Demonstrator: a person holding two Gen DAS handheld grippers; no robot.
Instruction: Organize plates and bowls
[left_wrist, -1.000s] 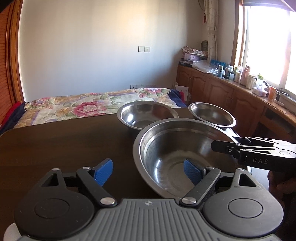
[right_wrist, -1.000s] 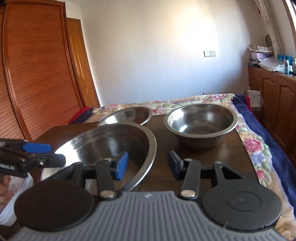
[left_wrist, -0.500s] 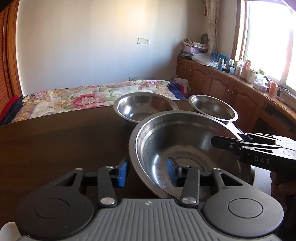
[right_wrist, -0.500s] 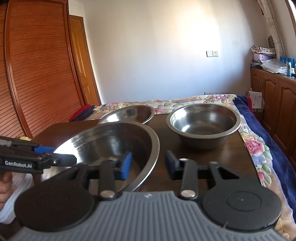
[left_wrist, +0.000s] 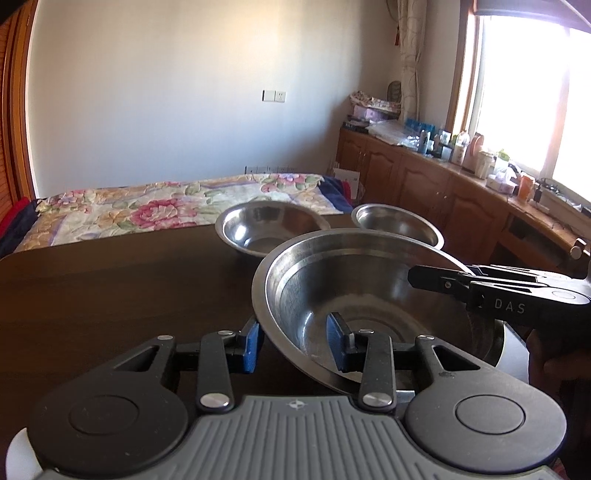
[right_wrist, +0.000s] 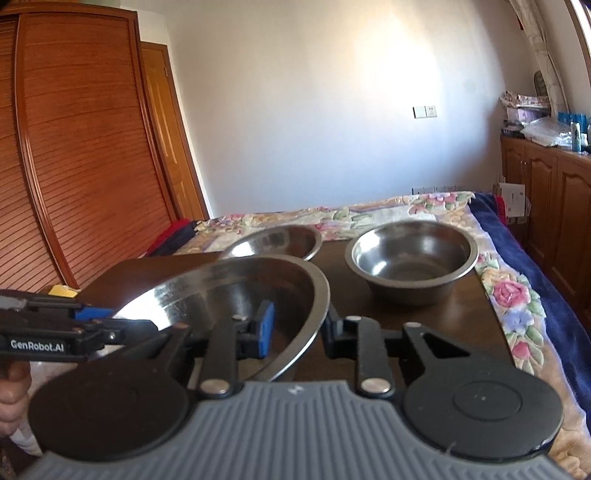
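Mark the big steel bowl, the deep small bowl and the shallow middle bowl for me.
big steel bowl (left_wrist: 369, 291): left wrist view, inner wall.
deep small bowl (right_wrist: 410, 258): right wrist view, inside bottom.
shallow middle bowl (left_wrist: 266, 229): left wrist view, inner surface.

Bright daylight from window (left_wrist: 532, 88), blown-out glare, fisheye edges, slight blur

Large bowl (left_wrist: 369, 295) sitting nearest on worktop (left_wrist: 110, 295); two smaller bowls (left_wrist: 269, 229) (left_wrist: 397, 223) lying side by side behind; bed (left_wrist: 166, 210) lying beyond.
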